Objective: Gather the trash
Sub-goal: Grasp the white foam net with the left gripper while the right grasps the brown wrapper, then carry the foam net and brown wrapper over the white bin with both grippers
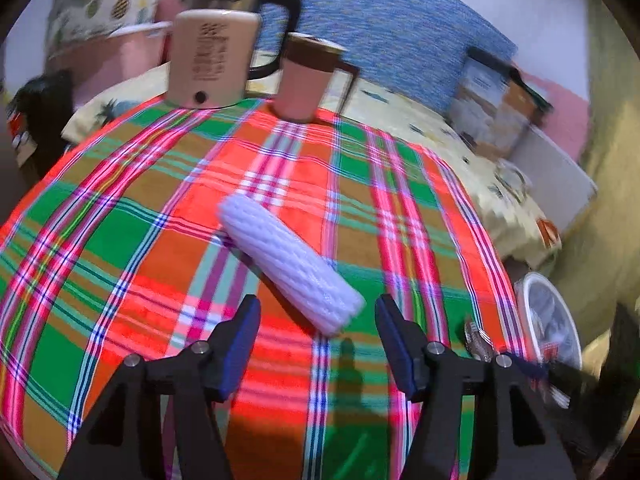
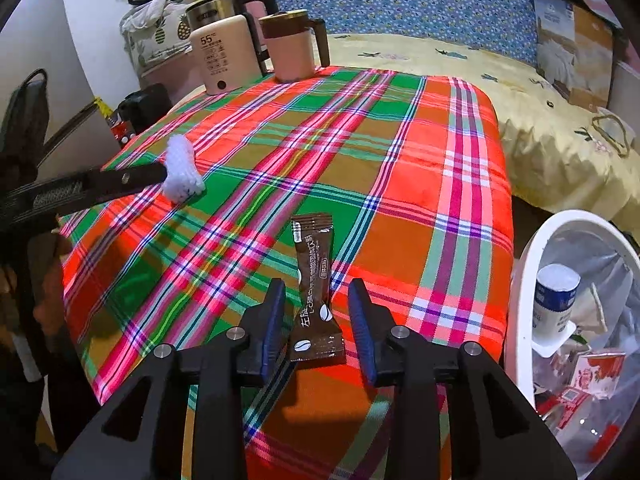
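Note:
A white foam net sleeve (image 1: 290,262) lies on the plaid tablecloth (image 1: 120,240). My left gripper (image 1: 318,308) is open, its jaws on either side of the sleeve's near end. It also shows in the right wrist view (image 2: 182,170), beside the left gripper's arm. A brown coffee sachet (image 2: 316,292) lies flat near the table's front edge. My right gripper (image 2: 316,292) is open around the sachet's near half, jaws apart from it. The sachet shows small in the left wrist view (image 1: 478,342). A white trash bin (image 2: 520,304) with a clear liner stands right of the table.
A beige box (image 2: 222,58), a steel kettle (image 2: 224,6) and a pink lidded mug (image 2: 290,46) stand at the table's far edge. The bin holds a white-blue cup (image 2: 554,300) and red-white packaging. A bed with yellow cover (image 2: 540,120) lies behind.

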Demonstrator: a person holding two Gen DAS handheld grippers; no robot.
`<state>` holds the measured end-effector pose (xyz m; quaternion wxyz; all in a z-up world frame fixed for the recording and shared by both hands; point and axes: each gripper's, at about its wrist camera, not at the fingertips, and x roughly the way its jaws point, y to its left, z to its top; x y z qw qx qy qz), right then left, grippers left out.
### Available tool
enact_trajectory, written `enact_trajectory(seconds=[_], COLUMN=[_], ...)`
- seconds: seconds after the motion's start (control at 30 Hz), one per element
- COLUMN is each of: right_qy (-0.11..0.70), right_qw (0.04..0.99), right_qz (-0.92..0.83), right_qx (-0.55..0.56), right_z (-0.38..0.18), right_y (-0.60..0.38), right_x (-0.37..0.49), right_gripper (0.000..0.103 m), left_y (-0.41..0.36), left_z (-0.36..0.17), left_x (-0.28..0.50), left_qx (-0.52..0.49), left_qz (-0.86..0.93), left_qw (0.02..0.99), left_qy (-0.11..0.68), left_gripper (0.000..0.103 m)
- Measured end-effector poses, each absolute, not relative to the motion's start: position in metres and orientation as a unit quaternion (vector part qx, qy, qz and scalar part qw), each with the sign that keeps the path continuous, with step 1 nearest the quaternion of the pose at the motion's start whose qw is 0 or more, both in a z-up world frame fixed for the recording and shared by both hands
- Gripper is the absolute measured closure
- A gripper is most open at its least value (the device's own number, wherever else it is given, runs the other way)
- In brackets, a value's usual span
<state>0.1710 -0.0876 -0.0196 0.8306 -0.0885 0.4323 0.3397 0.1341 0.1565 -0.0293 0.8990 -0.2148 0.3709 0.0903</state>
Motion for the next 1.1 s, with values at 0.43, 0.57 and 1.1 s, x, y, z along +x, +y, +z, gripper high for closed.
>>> enact_trajectory(seconds=[0.43,0.57,1.1], right_qy=[0.430,0.429,0.410], right_qw=[0.837,0.838,0.855], right_qz=[0.330,0.329,0.317], right_qx=[-0.069,-0.072,-0.029], right_z=[-0.023,-0.023,-0.003], right_y=[-0.087,-0.085,-0.109], right_x=[0.172,0.170,0.151], right_gripper=[0.075,0.084,0.084], left_y=[0.144,0.133,0.086], left_z=[-0.051,-0.048,-0.022], left_x=[0.164,0.159,0.118], left_qx=[-0.173,-0.152,-0.109], left_qz=[0.114,0.078,-0.006], left_qw=[0.897,0.902,0.920], left_qy=[0.391,0.396,0.376], left_gripper=[0.059,0.072,0.077])
